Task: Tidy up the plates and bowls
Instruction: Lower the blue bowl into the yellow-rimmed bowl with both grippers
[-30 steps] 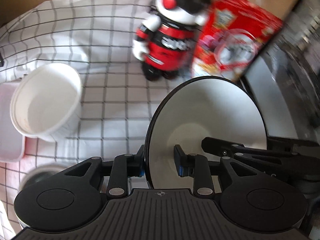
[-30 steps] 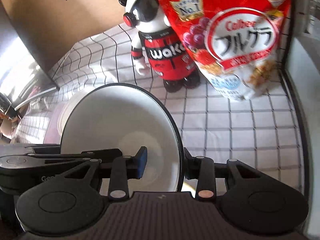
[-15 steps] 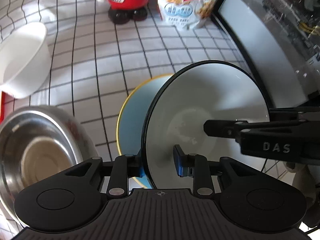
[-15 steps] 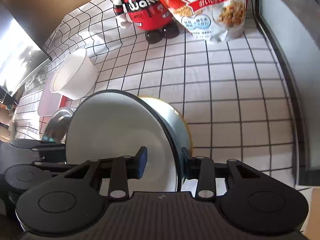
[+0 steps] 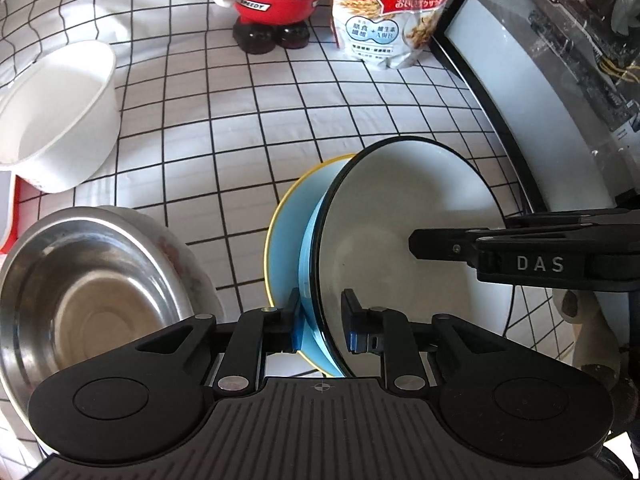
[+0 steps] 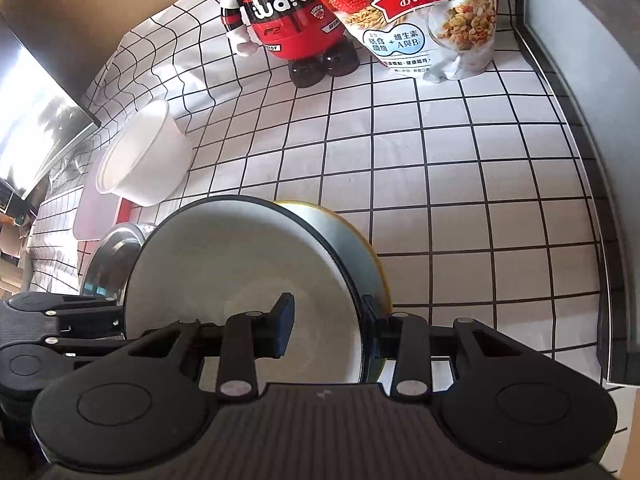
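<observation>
Both grippers, left (image 5: 320, 320) and right (image 6: 326, 320), clamped on black-rimmed white bowl (image 5: 408, 232), lowering it into yellow-rimmed blue bowl (image 5: 286, 232); left jaws just closing; steel bowl (image 5: 80, 288), white tub (image 5: 56, 120) unstacked

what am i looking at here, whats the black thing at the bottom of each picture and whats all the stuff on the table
There is no robot here. A person holds a hand tool in each hand, each ending in a two-finger claw with a wide-angle camera looking along the fingers. One picture comes from the left claw, the other from the right claw; the black shape at the bottom is the tool itself.

Both claws straddle opposite edges of a white dish with a black rim, tilted over a blue bowl with a yellow rim. The right claw grips it. The left claw's jaws have just been closing on the rim; I cannot tell whether they pinch it.

On the checked cloth are also a steel bowl, a white tub, a red toy figure and a cereal bag.
</observation>
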Tool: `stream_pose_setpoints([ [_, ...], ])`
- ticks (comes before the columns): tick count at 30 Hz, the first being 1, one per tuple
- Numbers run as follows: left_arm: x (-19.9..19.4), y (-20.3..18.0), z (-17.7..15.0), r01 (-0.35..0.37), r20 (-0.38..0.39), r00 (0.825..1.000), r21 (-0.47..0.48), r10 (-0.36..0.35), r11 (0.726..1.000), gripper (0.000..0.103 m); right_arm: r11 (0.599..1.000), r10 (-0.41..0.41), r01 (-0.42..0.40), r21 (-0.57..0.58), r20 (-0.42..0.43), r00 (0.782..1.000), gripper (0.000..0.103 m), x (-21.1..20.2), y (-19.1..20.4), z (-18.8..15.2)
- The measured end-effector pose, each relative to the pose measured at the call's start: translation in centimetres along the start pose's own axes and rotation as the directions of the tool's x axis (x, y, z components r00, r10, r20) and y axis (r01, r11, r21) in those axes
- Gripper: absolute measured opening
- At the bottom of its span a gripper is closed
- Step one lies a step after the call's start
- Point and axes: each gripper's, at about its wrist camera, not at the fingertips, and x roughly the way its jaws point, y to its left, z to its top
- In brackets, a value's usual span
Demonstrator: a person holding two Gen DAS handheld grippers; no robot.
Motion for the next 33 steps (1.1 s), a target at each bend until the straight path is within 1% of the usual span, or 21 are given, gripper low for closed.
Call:
stream_pose_setpoints([
  [6, -0.6, 0.6, -0.1, 0.014, 0.012, 1.000, -0.027, -0.014, 1.000, 0.020, 1.000, -0.014, 0.014, -0.010, 0.008, 1.000, 0.037, -0.3, 0.2, 0.0],
  [9, -0.9, 0.8, -0.2, 0.028, 0.016, 1.000, -0.041, -0.027, 0.999, 0.022, 0.999, -0.026, 0.026, -0.027, 0.023, 0.999, 0.037, -0.7, 0.4, -0.1],
  [14, -1.1, 0.5, -0.1, 0.004, 0.020, 1.000, -0.023, -0.003, 1.000, 0.023, 0.999, -0.032, 0.032, -0.020, 0.029, 0.999, 0.037, -0.7, 0.4, 0.0],
  [18, -1.5, 0.2, -0.3, -0.017, 0.027, 1.000, 0.001, 0.017, 1.000, 0.026, 0.996, -0.064, 0.068, -0.054, 0.066, 0.996, 0.037, -1.6, 0.9, -0.2],
  [20, -1.8, -0.2, -0.4, -0.045, 0.032, 0.999, 0.029, 0.044, 0.999, 0.020, 0.993, -0.086, 0.093, -0.077, 0.094, 0.992, 0.038, -2.1, 1.3, -0.4],
  [21, -2.0, -0.4, -0.4, -0.050, 0.037, 0.998, 0.042, 0.048, 0.998, 0.019, 0.992, -0.082, 0.091, -0.086, 0.098, 0.992, 0.038, -2.3, 1.3, -0.4],
  [22, -2.1, -0.5, -0.4, -0.061, 0.037, 0.998, 0.048, 0.060, 0.997, 0.021, 0.992, -0.079, 0.088, -0.087, 0.098, 0.992, 0.038, -2.3, 1.4, -0.4],
  [23, -2.2, -0.5, -0.4, -0.069, 0.042, 0.997, 0.053, 0.067, 0.996, 0.020, 0.992, -0.082, 0.091, -0.087, 0.100, 0.992, 0.038, -2.4, 1.4, -0.4],
  [29, -2.8, 0.0, -0.4, -0.063, 0.064, 0.996, 0.037, 0.060, 0.997, 0.020, 0.993, -0.079, 0.088, -0.079, 0.112, 0.991, 0.038, -2.8, 1.3, -0.7],
  [33, -3.4, 0.8, -0.2, -0.066, 0.091, 0.994, 0.004, 0.066, 0.998, 0.019, 0.991, -0.086, 0.101, -0.088, 0.155, 0.984, 0.038, -3.7, 1.5, -1.1],
])
